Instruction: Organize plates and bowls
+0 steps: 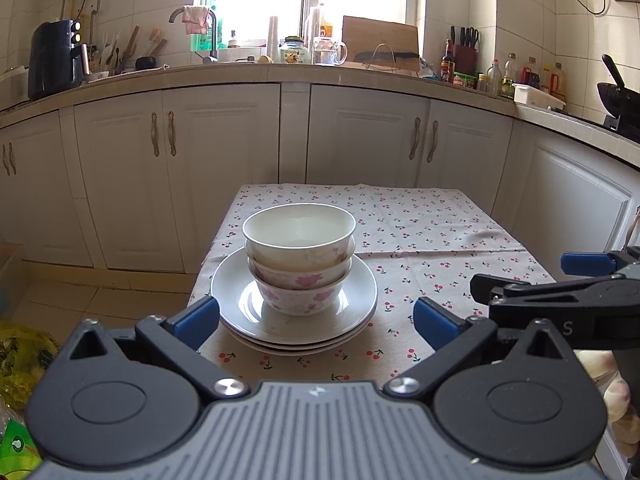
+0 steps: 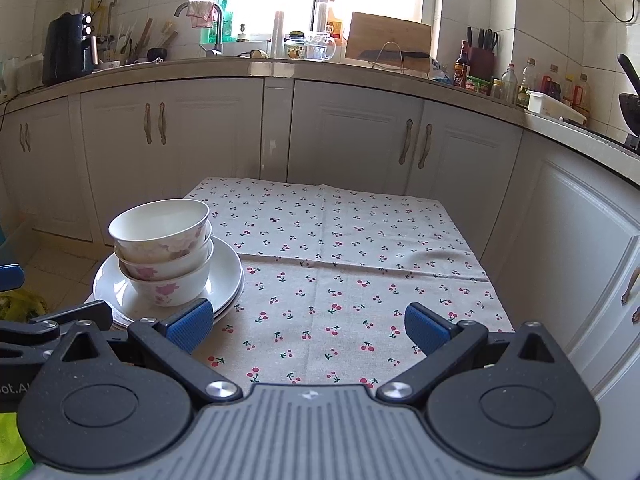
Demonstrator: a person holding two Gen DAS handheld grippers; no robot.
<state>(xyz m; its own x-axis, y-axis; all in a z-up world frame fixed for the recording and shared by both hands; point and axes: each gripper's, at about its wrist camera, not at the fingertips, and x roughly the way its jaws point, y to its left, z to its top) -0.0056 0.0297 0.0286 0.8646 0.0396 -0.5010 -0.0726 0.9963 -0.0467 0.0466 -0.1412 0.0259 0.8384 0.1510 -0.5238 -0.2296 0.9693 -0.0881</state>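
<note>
Three nested white bowls with pink flowers (image 1: 299,258) (image 2: 164,252) stand on a stack of white plates (image 1: 356,300) (image 2: 226,276) at the near left of the cherry-print tablecloth (image 1: 420,248) (image 2: 340,264). My left gripper (image 1: 316,320) is open just in front of the plates, nothing between its blue pads. My right gripper (image 2: 306,326) is open over the bare cloth to the right of the stack, holding nothing. The right gripper (image 1: 524,276) also shows at the right edge of the left wrist view.
White cabinets (image 1: 224,160) and a cluttered countertop (image 1: 320,70) run behind the small table. A wok (image 1: 618,96) sits at the far right. Yellow-green bags (image 1: 20,360) lie on the floor at left. The cloth's right half (image 2: 400,248) holds nothing.
</note>
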